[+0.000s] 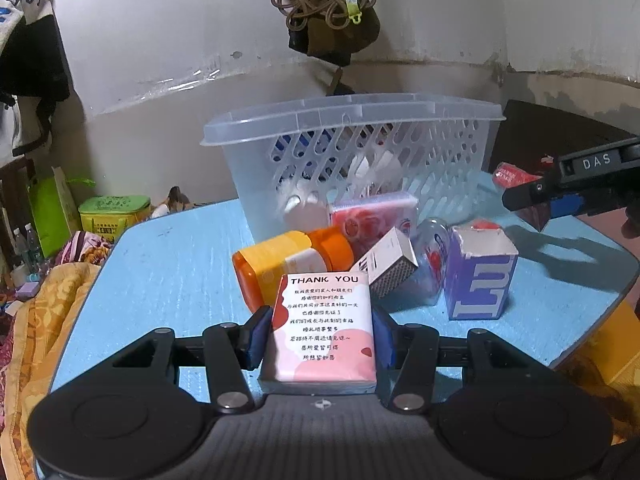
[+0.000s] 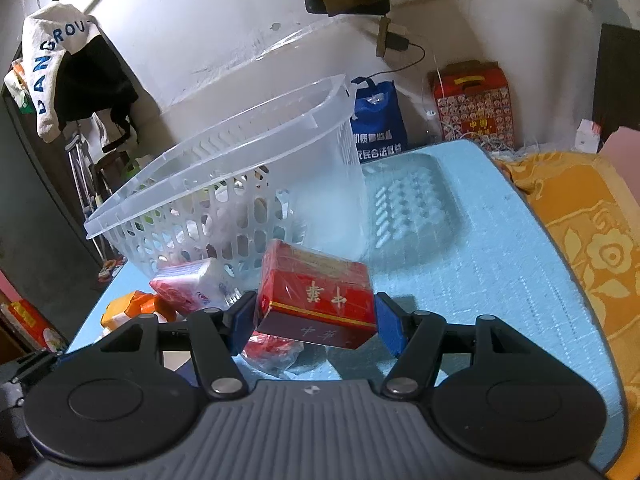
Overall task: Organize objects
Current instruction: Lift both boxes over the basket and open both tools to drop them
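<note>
My left gripper (image 1: 323,334) clamps a glossy tissue pack (image 1: 325,326), my right gripper (image 2: 316,322) clamps a red cigarette box (image 2: 316,302), translucent perforated plastic basket (image 1: 352,152), textured blue table (image 1: 172,264), scuffed white wall (image 1: 160,40).

Clutter crowds the basket (image 1: 352,148) front; table (image 2: 500,240) right of it lies open.

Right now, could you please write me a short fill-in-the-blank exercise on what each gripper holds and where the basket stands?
1. The left gripper is shut on a pink tissue pack printed with the words ____ YOU.
2. The right gripper is shut on a box coloured ____.
3. The clear basket stands on a table coloured ____.

Missing words: THANK; red; blue
</note>
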Demonstrator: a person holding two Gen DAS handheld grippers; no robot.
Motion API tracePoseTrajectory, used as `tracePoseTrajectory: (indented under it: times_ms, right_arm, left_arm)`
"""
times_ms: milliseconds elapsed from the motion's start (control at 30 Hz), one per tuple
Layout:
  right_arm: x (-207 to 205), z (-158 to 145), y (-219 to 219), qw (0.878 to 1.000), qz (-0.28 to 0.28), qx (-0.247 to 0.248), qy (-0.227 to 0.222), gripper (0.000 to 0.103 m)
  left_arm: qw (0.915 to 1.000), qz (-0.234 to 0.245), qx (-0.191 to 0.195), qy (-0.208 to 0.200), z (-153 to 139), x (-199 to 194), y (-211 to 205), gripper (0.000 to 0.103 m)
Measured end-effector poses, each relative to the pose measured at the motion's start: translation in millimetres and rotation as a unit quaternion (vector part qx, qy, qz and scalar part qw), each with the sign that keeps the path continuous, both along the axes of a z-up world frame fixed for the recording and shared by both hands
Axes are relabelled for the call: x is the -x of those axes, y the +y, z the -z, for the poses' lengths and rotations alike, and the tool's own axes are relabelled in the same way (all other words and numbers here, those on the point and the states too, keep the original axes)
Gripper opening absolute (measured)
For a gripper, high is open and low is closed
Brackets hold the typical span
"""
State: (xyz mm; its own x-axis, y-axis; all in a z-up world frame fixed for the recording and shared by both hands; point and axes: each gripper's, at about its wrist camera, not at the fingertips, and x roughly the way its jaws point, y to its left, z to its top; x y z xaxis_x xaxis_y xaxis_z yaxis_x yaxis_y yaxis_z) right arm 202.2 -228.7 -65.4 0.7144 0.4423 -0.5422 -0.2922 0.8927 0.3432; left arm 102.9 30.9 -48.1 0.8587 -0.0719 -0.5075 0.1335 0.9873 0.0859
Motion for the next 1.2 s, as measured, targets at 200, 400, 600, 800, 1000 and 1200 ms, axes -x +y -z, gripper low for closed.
tracePoseTrajectory:
  times_ms: [200,400,600,800,1000,1200]
  right_arm:
    - [4.7,-3.8,4.4,1.0,-0.001,0.014,-0.018,0.065]
    - [9.5,-9.0,8.8,0.999,-0.002,0.03,-0.04,0.065]
    - [12.4,-10.8,13.8,0.997,-0.006,0.045,-0.057,0.065]
    - [19.4,-14.7,20.3,0.995,-0.011,0.06,-0.083,0.065]
    - [27.8,-23.1,24.6,0.992,-0.021,0.063,-0.104,0.065]
    - [34.9,-31.6,26.5,0.991,-0.029,0.052,-0.117,0.065]
  left_arm:
    - [0.9998,-0.006,0.004,-0.016,-6.5,2.5,4.0,0.055]
    - [0.9994,-0.007,0.007,-0.032,-13.1,5.8,4.5,0.055]
    - [0.9992,-0.011,0.013,-0.037,-15.7,6.3,6.7,0.055]
    - [0.9986,-0.013,0.017,-0.048,-20.2,8.8,9.9,0.055]
    - [0.9971,-0.024,0.023,-0.068,-29.1,14.1,17.3,0.055]
    - [0.996,-0.036,0.04,-0.072,-33.3,15.7,26.7,0.055]
